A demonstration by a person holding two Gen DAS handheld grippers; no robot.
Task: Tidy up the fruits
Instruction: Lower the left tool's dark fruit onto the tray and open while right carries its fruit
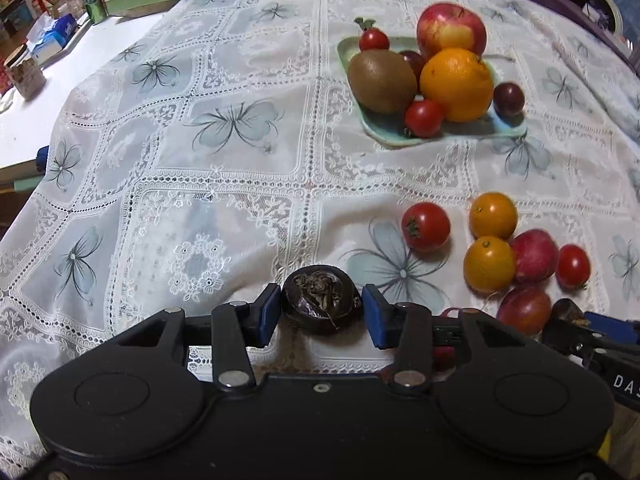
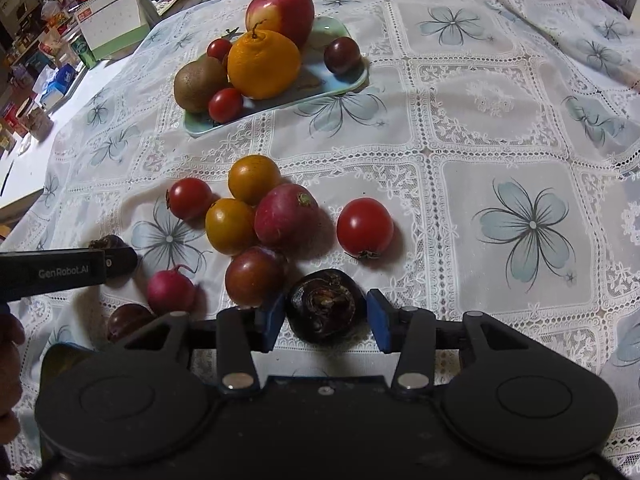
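While both tongs pointed steeply down at bench, each straddled dark water chestnut: left tongs [image 1: 322, 309] wide, pads just clear of chestnut [image 1: 321, 299]; right tongs [image 2: 326, 317] likewise, no pad contact seen on second chestnut [image 2: 326, 307]. Plate [image 1: 394, 136] lay far, ahead-right of left tongs.

A pale green tray [image 2: 352, 82] is sitting on the lace cloth, carrying an apple [image 2: 282, 10], an orange [image 2: 264, 64], a kiwi [image 2: 198, 84], two cherry tomatoes and a dark plum [image 2: 342, 55]. Nearer, loose fruit is lying clustered: two orange tomatoes [image 2: 254, 178], red tomatoes [image 2: 365, 226], radishes [image 2: 286, 216] and plums. Two dark water chestnuts [image 2: 326, 306] are resting on the cloth.
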